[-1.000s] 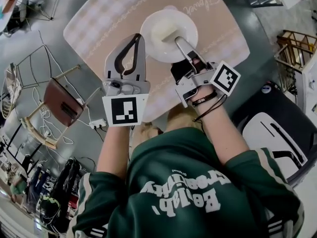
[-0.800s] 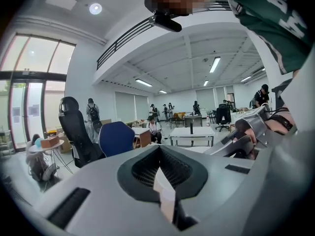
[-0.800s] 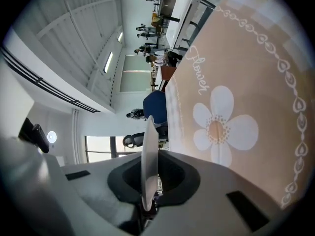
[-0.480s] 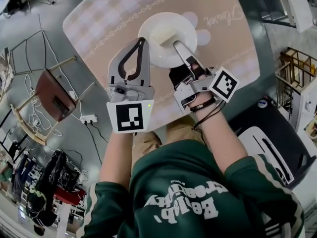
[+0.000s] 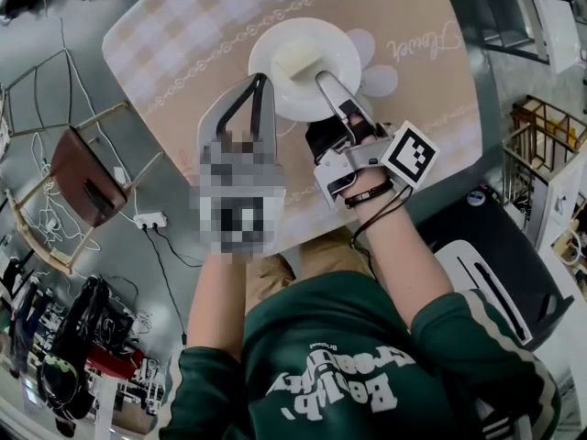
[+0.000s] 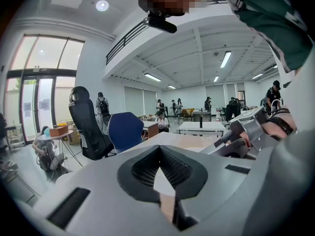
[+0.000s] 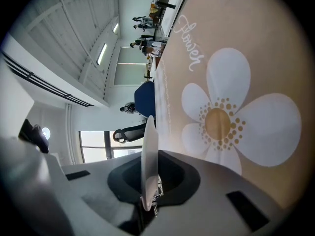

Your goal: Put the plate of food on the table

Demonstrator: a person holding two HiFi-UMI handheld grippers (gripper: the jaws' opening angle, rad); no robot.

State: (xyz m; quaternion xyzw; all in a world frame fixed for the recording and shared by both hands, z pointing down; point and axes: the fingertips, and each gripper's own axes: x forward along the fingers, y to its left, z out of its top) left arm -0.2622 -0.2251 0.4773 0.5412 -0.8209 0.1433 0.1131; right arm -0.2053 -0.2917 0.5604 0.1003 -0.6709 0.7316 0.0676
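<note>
While the right gripper (image 5: 323,81) clamps its grey jaws on the thin rim of the round, glossy white plate (image 5: 280,94) bearing pale, blocky food (image 5: 295,59) over the beige checked, flower-printed table (image 5: 174,35), the left gripper (image 5: 260,81) hangs alongside, jaws together on nothing; whether plate and table touch cannot be told.

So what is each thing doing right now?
Plate, held by its rim over the table; touching it or not, cannot tell.
Food, lying on the plate.
Right gripper, jaws shut on the plate's rim.
Left gripper, jaws shut, empty, beside the plate.
</note>
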